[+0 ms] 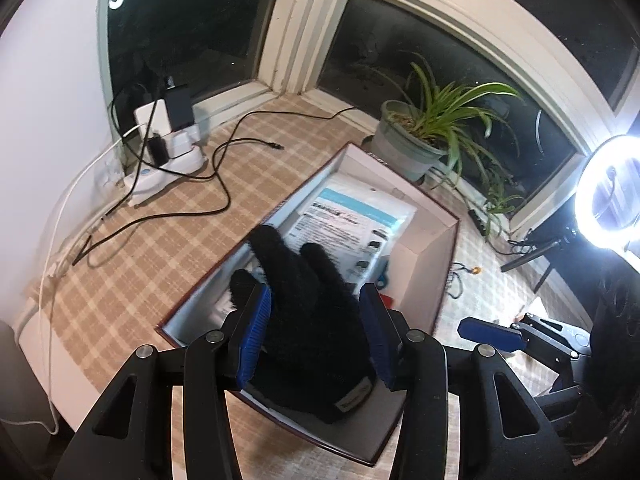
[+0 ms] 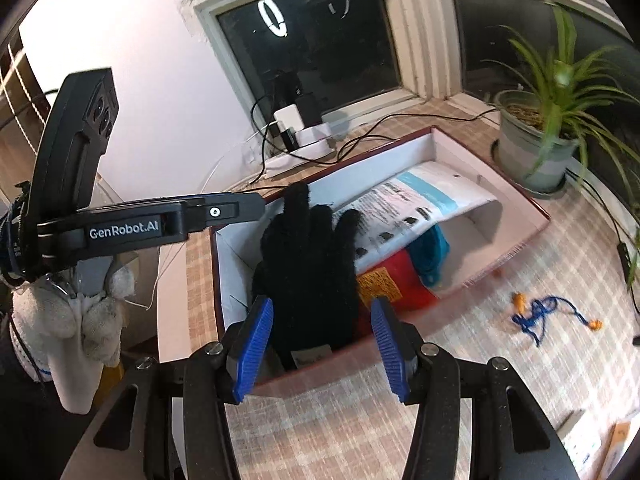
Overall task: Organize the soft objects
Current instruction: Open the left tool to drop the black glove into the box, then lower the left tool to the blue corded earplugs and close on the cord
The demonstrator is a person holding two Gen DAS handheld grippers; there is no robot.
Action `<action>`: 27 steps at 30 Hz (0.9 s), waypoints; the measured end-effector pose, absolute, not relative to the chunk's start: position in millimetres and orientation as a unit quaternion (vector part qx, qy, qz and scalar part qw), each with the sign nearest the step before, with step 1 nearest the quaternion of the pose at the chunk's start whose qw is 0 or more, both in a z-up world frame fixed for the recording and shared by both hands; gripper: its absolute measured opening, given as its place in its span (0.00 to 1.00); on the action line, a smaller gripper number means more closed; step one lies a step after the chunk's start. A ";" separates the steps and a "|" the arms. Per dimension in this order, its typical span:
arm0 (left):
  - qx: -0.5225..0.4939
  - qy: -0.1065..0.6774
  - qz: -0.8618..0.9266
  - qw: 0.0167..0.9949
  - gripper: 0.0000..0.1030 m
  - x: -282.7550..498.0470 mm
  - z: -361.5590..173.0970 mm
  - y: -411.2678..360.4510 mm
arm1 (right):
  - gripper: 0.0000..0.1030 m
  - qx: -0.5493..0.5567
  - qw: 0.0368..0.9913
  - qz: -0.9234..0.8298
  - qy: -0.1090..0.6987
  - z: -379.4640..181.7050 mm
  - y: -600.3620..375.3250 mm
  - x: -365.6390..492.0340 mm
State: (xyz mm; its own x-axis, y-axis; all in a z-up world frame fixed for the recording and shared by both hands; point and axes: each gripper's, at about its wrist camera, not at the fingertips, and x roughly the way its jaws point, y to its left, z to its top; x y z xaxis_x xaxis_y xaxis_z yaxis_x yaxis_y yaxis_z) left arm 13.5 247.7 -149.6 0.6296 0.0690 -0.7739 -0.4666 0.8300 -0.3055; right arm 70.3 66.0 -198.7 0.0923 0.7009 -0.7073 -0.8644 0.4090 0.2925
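Black fuzzy glove lies in the open box on the bench, atop a white pouch. Left gripper spread wide above the glove, not gripping. Right gripper released too.

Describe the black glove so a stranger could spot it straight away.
Find the long open box on the checked table, near the potted plant. At its near end lies the black glove, fuzzy, fingers pointing away. It overlaps a white printed packet and sits beside red and blue items, the only black thing inside.
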 end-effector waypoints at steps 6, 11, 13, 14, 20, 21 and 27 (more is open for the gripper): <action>-0.253 0.392 0.123 0.876 0.43 15.1 -142.0 225.3 | 0.52 -0.078 0.760 0.509 0.397 -196.3 16.3 75.1; -0.248 0.391 0.091 0.882 0.43 19.0 -139.4 195.4 | 0.58 -0.069 0.785 0.478 0.388 -201.0 -39.1 76.9; -0.248 0.389 0.077 0.884 0.43 20.3 -139.7 184.2 | 0.58 -0.064 0.792 0.466 0.388 -203.8 -58.1 77.1; -0.246 0.390 0.069 0.884 0.43 21.6 -140.8 175.4 | 0.58 -0.059 0.798 0.458 0.389 -206.3 -70.7 77.7; -0.226 0.406 0.033 0.885 0.43 31.1 -151.4 134.0 | 0.59 0.001 0.818 0.407 0.407 -222.8 -138.8 90.6; -0.225 0.410 0.027 0.884 0.43 33.2 -154.3 126.8 | 0.59 0.007 0.819 0.401 0.409 -225.0 -145.8 92.8; -0.219 0.429 0.002 0.876 0.43 47.3 -176.6 87.7 | 0.59 0.024 0.829 0.355 0.433 -253.6 -189.5 104.3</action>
State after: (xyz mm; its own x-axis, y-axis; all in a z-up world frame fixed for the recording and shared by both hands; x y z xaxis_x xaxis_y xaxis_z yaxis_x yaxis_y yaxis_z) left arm 47.3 87.7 -176.6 0.6323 -0.1839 -0.7526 -0.1921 0.9039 -0.3823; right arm 104.3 -189.5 -253.6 0.3744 0.6082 -0.6999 -0.5672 0.7474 0.3461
